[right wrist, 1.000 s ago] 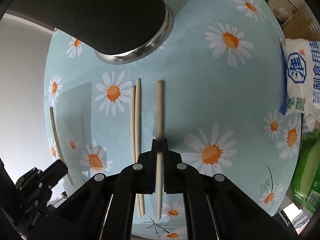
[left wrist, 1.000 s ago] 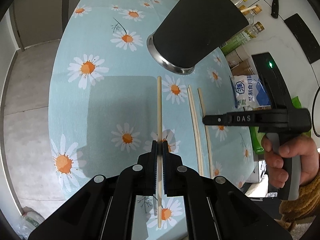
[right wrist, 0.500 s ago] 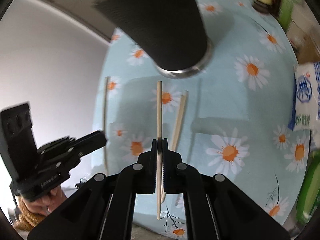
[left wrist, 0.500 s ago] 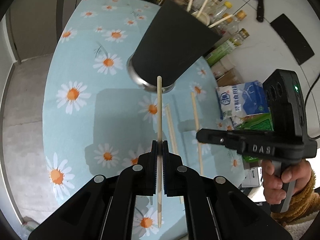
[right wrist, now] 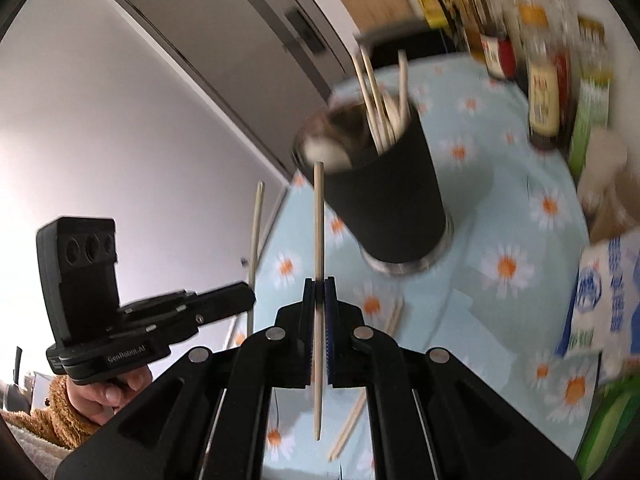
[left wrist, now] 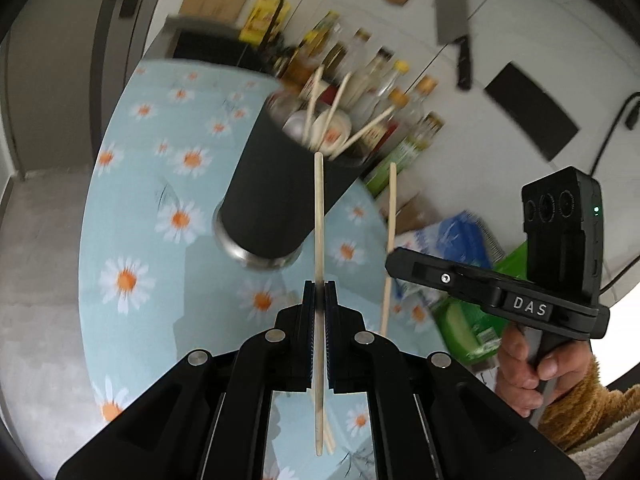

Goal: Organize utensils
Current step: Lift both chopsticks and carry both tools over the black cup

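My left gripper (left wrist: 319, 286) is shut on a wooden chopstick (left wrist: 319, 208), held in the air with its tip just before the rim of the black cup (left wrist: 268, 200). My right gripper (right wrist: 319, 284) is shut on a second chopstick (right wrist: 319, 216), its tip near the cup (right wrist: 396, 192) rim as well. The cup stands on the daisy tablecloth (left wrist: 132, 216) and holds several chopsticks and white spoons. Each view shows the other gripper beside it, the right gripper (left wrist: 390, 258) and the left gripper (right wrist: 250, 300), still holding its stick. Two more chopsticks (right wrist: 394, 314) lie on the cloth below.
Bottles (left wrist: 380, 80) crowd the table's far edge behind the cup. A blue and white bag (left wrist: 448, 240) and a green pack (left wrist: 468, 328) lie at the right. A cleaver (left wrist: 452, 28) hangs on the wall. The table's left edge drops to the floor.
Both grippers have lifted their chopsticks off the cloth and tipped upward. The cup's open top and the bottles behind it have come into view.
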{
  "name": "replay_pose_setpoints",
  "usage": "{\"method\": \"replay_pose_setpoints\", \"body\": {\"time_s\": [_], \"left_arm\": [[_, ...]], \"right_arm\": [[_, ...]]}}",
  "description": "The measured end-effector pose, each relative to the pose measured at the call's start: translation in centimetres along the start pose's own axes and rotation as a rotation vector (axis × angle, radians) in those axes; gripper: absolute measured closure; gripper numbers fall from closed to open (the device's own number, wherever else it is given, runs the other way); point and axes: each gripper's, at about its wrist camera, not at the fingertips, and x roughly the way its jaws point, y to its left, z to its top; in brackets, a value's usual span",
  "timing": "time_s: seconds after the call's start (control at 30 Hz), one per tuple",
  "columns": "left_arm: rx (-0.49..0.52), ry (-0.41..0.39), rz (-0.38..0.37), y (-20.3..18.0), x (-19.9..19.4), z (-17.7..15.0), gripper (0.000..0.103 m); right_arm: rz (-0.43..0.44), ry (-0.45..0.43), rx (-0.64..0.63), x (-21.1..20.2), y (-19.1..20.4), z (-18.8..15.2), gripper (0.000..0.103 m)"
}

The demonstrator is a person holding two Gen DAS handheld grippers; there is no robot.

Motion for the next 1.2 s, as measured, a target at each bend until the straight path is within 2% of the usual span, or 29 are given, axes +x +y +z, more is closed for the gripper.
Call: {"method": "replay_pose_setpoints", "body": {"time_s": [0.1,0.2,0.4,0.6,0.83,1.03,1.2], "left_arm": [[0.01,-0.072,-0.031,-0.5,-0.9,1.1,0.1],[0.03,-0.14,-0.03,-0.8,-1.7,2.5,0.1],[0.052,-0.29,-0.056,-0.7,-3.6,5.2,0.1],[0.134,-0.49,-0.078,-2.0,-5.5,8.2,0.1],[0.192,-0.602,-0.103,-2.8,-5.5,10.7,0.1],[0.237,-0.677,-0.117,-3.0,-4.9,11.2,0.1],[0.261,-0.677,-0.112,-2.9,-3.3,11.6,0.1]], "right_arm": [[0.013,-0.084,-0.03,-1.2,0.3,1.0,0.098],[-0.003,-0.149,-0.056,-1.9,1.2,3.0,0.098],[0.029,-0.274,-0.086,-3.3,1.4,5.0,0.098],[-0.008,-0.418,-0.178,-5.0,2.9,7.3,0.098],[-0.014,-0.53,-0.19,-6.1,3.3,9.7,0.098],[-0.008,-0.598,-0.192,-6.5,2.8,11.4,0.098],[-0.055,-0.617,-0.233,-5.7,2.9,11.8,0.098]]}}
